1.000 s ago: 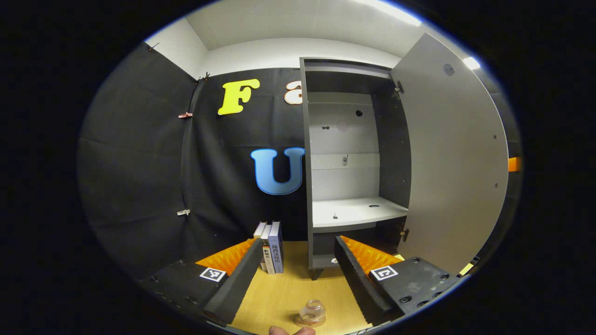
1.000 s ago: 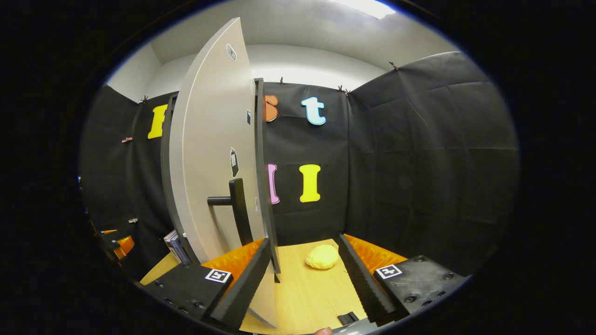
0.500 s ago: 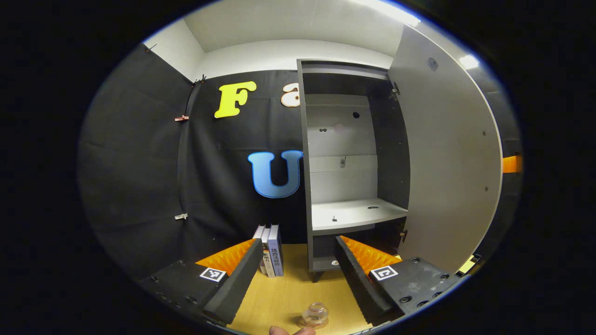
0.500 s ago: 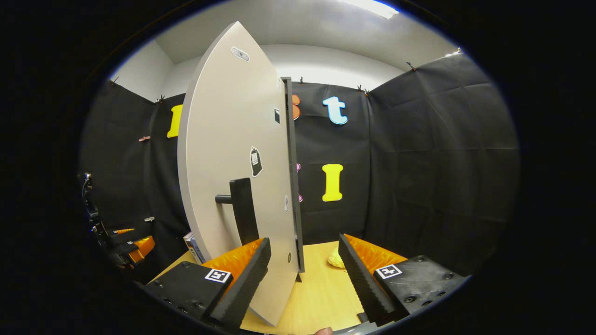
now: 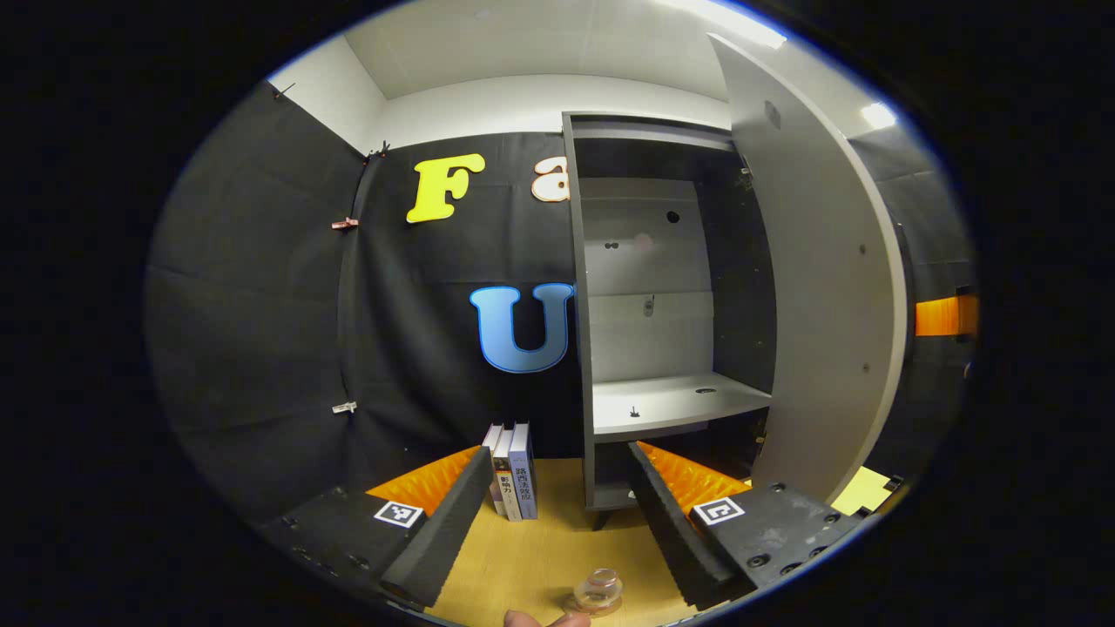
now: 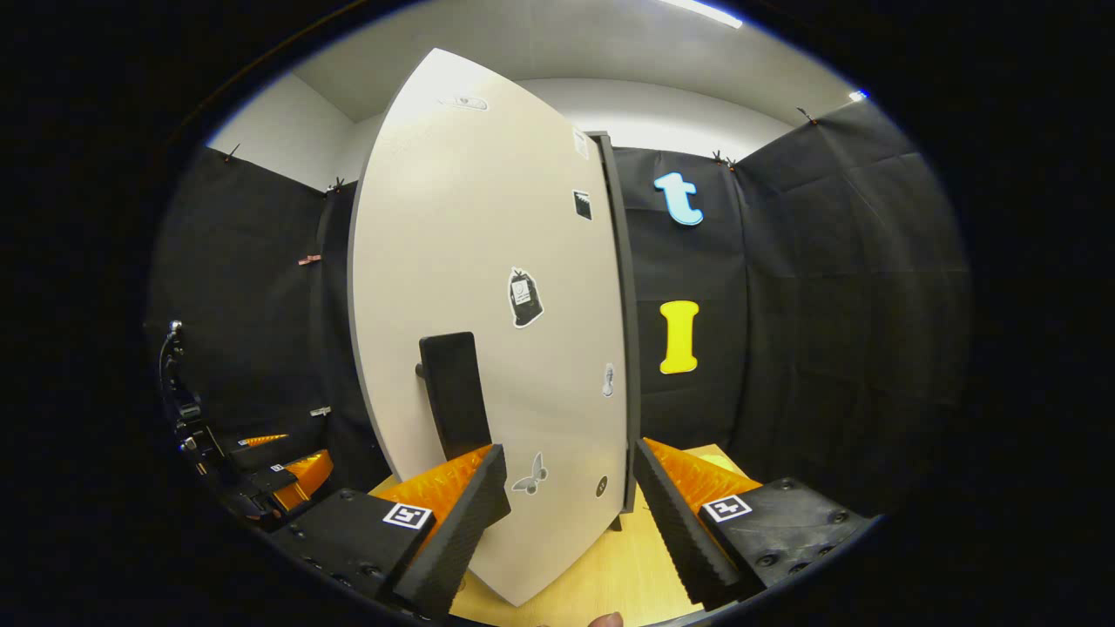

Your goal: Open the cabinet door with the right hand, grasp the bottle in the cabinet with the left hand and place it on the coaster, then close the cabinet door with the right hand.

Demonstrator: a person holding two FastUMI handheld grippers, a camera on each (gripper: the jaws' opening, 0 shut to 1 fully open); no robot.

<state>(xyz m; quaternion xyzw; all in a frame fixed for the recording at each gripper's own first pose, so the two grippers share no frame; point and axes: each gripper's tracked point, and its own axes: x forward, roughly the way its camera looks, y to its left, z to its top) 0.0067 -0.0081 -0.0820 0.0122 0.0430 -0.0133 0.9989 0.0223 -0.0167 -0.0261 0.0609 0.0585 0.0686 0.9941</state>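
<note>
A small clear bottle [image 5: 601,589] stands on a round coaster [image 5: 577,603] on the wooden table, low in the left gripper view, between and below my left gripper's fingers. My left gripper [image 5: 557,522] is open and holds nothing. Behind it, the grey cabinet [image 5: 582,348] shows a bare white shelf [image 5: 671,405]. Its door [image 5: 819,287] stands partly open on the right. In the right gripper view the door's pale front [image 6: 488,287] is close ahead, with its dark handle [image 6: 453,396] just above my left finger. My right gripper [image 6: 566,522] is open, its left finger by the door.
Three books [image 5: 514,470] stand upright left of the cabinet. The left gripper [image 6: 261,479] appears at the far left of the right gripper view. An orange part of the right gripper [image 5: 945,315] peeks past the door. A fingertip [image 5: 544,619] shows at the bottom edge.
The door has swung further toward the cabinet, and my right gripper has followed it, turning left. The yellow object on the table is now hidden. The left gripper and bottle have barely moved.
</note>
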